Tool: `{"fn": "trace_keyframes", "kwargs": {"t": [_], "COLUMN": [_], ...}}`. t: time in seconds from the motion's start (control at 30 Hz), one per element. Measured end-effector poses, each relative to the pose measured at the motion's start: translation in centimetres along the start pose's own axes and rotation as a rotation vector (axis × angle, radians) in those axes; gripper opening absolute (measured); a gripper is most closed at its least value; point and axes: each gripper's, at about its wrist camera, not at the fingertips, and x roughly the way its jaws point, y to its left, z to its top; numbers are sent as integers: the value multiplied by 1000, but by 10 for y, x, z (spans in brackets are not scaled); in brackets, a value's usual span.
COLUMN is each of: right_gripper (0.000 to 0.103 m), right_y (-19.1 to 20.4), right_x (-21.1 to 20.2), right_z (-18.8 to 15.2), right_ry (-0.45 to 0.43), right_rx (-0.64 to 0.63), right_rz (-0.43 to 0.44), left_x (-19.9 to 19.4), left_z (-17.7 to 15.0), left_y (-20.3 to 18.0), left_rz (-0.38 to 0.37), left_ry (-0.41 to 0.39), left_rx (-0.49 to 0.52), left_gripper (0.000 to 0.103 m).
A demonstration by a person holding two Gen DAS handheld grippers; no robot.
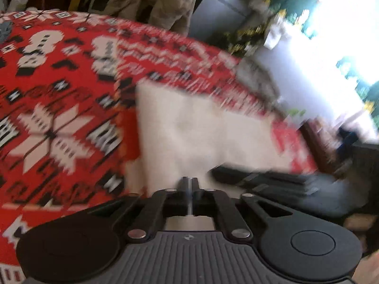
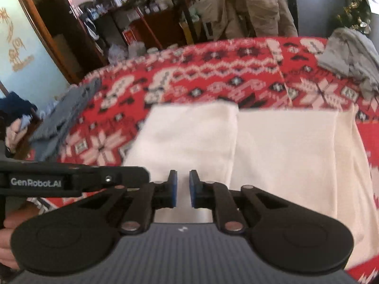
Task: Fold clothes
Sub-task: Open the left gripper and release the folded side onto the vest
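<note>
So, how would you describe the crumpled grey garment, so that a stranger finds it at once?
Start at the red patterned cloth covering the table. Follow its far edge to the right corner, past the flat white garment. There lies the crumpled grey garment: the only loose heap, while the other grey piece lies flat at the left.

Black right gripper, blue pads; left gripper seemingly black too
</note>
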Motion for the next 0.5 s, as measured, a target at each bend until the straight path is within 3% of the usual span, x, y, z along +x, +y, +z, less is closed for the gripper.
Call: {"fn": "trace_keyframes", "kwargs": {"t": [0.5], "right_gripper": [11], "right_y": [-9], "right_x": [-53], "right_z": [-54], "right_ry": [41], "right_rx": [3], "right_rz": [29], "left_x": [-26], "left_z": [-42], "left_y": [0], "left_rz": [23], "left_ry": [19], "left_rx": [36], "left_gripper": [3]}}
